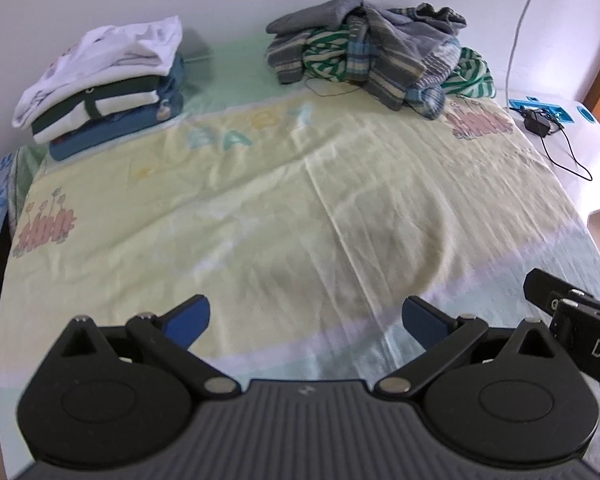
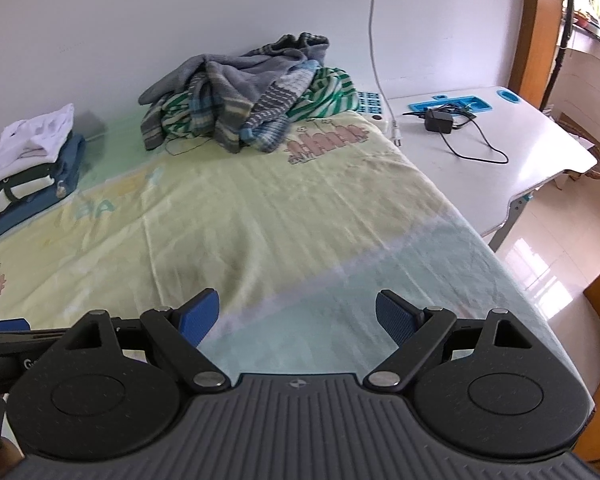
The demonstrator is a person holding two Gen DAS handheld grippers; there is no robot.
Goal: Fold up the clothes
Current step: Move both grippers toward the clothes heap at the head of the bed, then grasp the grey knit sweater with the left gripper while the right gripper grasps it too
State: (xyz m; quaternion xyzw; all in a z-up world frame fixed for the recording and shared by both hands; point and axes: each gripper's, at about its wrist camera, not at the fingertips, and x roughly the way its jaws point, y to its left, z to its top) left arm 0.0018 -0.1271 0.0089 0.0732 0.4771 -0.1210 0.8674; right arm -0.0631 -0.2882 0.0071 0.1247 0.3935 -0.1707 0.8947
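Grippers hang over the near edge of the bed, both empty: left gripper (image 1: 306,318) w/ its blue pads spread wide, right gripper (image 2: 298,314) likewise wide apart, nothing between either pair. They sit close side by side; the right one's body pokes into the left wrist view at the right edge.

Unfolded pile (image 1: 380,60) lies at the far side of the yellow blanket (image 1: 260,208), right of centre: grey, striped blue and green-and-white pieces all knotted together. Folded stack (image 1: 104,88) stands far left, white top piece on dark green and blue ones, well apart from the pile.

Risks, as I judge them:
- Pile is tangled, so a pinch on one sleeve prob drags two or three garments along.
- A thin thread or cord trails from the pile's near edge; could snag a finger.
- Pads biting too deep may grab the blanket too and rumple the work area.
- White cord (image 2: 380,60) hangs down the wall right by the pile, and the charger (image 2: 439,120) sits on the white table (image 2: 540,152) just right of the bed; a wide swing could hook either.
- Stack looks a bit lopsided, so a careless drop on top might tip it.
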